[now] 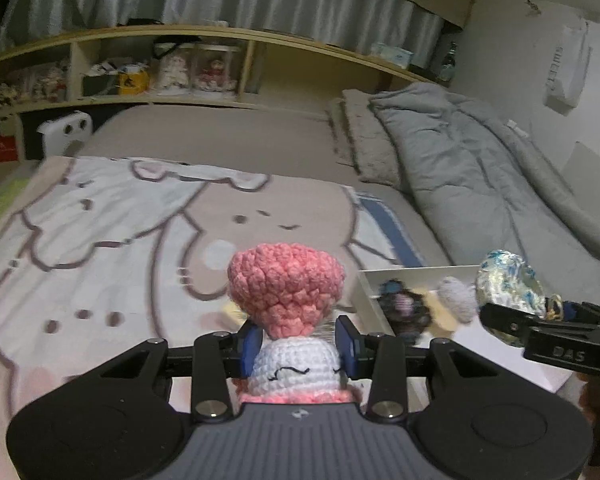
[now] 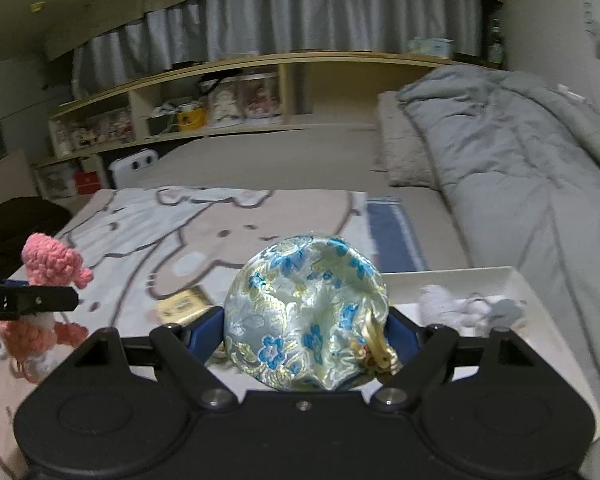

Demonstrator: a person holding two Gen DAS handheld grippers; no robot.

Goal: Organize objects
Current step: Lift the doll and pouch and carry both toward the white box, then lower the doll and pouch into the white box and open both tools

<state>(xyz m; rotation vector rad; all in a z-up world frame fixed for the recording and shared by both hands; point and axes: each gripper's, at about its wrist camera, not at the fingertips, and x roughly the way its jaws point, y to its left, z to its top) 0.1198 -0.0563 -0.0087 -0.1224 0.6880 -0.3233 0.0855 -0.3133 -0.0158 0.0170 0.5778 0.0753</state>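
While both hands are loaded, the question is which load sits closer to the white tray [image 1: 370, 300]. The left tongs [image 1: 298, 346] are clamped tight on a crocheted doll [image 1: 286, 292], pinching it between its pink hair and white face, so the doll's long axis runs straight out along the fingers toward twelve o'clock. The right tongs [image 2: 306, 330] stand wide, yet their blue pads press both sides of a round brocade pouch [image 2: 304, 316] with blue flowers and a gold drawstring knot; that is a grip on a bulky thing, not empty tongs.

Both loads are held up above the bed [image 1: 220, 144] and its cartoon blanket [image 1: 100, 216]. From the left tongs the tray lies at about two o'clock, with the pouch-bearing tongs between them. From the right tongs the tray is near, at two to three o'clock, already holding several small soft toys [image 2: 472, 306]. I judge the right hand the nearer, so the pouch would reach the tray first and the doll must wait or go around it. A small yellowish packet [image 2: 184, 304] lies on the blanket at ten o'clock from the pouch.
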